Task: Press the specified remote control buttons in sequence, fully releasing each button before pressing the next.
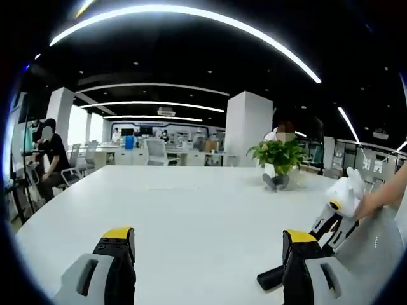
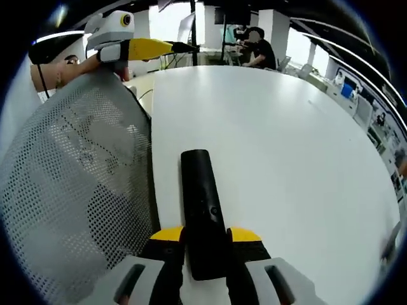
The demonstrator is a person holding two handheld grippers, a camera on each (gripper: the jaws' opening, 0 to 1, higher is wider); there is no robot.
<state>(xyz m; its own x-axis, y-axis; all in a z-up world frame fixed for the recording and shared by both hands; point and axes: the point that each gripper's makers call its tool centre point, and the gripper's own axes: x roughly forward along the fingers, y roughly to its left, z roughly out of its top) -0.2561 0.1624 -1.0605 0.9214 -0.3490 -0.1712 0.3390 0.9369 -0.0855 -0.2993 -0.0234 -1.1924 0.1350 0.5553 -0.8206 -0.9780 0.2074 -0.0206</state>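
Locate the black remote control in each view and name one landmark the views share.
Left gripper view: the remote control pokes out at bottom right, just left of that view's right jaw.
Right gripper view: the remote control runs up the lower centre, between the jaws.
Shared landmark: the white table.

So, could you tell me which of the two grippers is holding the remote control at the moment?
The right gripper: its jaws are closed around the black remote control over the white table. The left gripper is open, with nothing between its jaws.
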